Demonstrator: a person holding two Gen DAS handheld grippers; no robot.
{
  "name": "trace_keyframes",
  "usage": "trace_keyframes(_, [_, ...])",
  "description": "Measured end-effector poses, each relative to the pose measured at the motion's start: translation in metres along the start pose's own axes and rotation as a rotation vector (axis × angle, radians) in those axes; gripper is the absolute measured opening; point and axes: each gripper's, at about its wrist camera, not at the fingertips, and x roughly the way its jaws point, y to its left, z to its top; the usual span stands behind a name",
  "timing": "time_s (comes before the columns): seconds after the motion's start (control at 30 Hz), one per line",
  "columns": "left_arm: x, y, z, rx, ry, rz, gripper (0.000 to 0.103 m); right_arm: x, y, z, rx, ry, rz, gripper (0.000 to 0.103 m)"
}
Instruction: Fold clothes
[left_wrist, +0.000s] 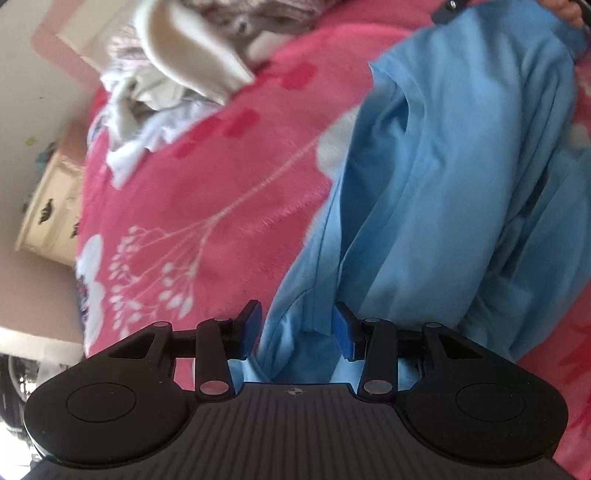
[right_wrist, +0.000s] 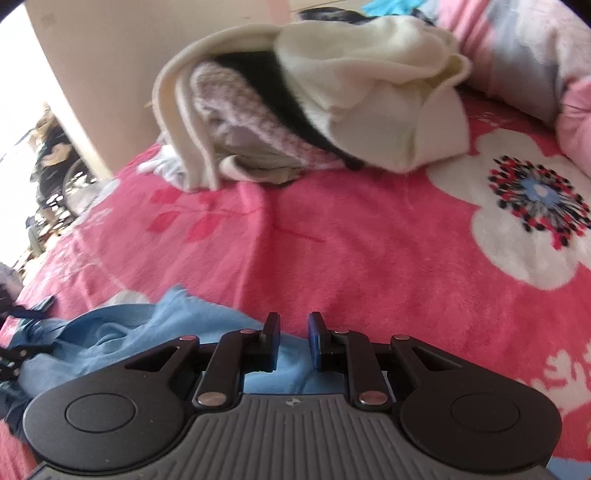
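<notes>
Light-blue thin cotton garment (left_wrist: 443, 192), limp, rumpled on pink floral fleece blanket (left_wrist: 221, 177); I'd pinch a hem. Left gripper (left_wrist: 297, 328) half-open, fabric between jaws; right gripper (right_wrist: 293, 341) narrowly open, empty.

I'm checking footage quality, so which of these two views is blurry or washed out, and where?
Left wrist view: motion smear on the blue garment and pink blanket. Right wrist view: blown-out white at the left edge, cream clothes pile soft.

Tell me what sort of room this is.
Probably a bedroom: a pink floral fleece blanket covers what looks like a bed, with a heap of unfolded clothes and a cream dresser by the wall.
</notes>
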Motion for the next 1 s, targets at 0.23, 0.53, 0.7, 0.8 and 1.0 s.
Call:
trace_keyframes(0.23, [0.009, 0.020, -0.013, -0.023, -0.029, -0.140, 0.022, 0.011, 0.024, 0.006, -0.158, 0.040, 0.156, 0.038])
trace_keyframes(0.53, [0.023, 0.075, -0.015, -0.506, -0.131, -0.129, 0.020, 0.058, 0.063, 0.032, -0.293, 0.093, 0.185, 0.042])
trace_keyframes(0.7, [0.017, 0.079, -0.024, -0.574, -0.158, -0.232, 0.029, 0.044, 0.065, 0.034, -0.300, 0.108, 0.217, 0.053])
trace_keyframes(0.8, [-0.001, 0.075, -0.028, -0.501, -0.175, -0.265, 0.038, 0.039, 0.061, 0.033, -0.316, 0.117, 0.235, 0.056])
trace_keyframes(1.0, [0.015, 0.058, -0.022, -0.299, -0.090, -0.215, 0.038, 0.059, 0.068, 0.032, -0.411, 0.181, 0.230, 0.057])
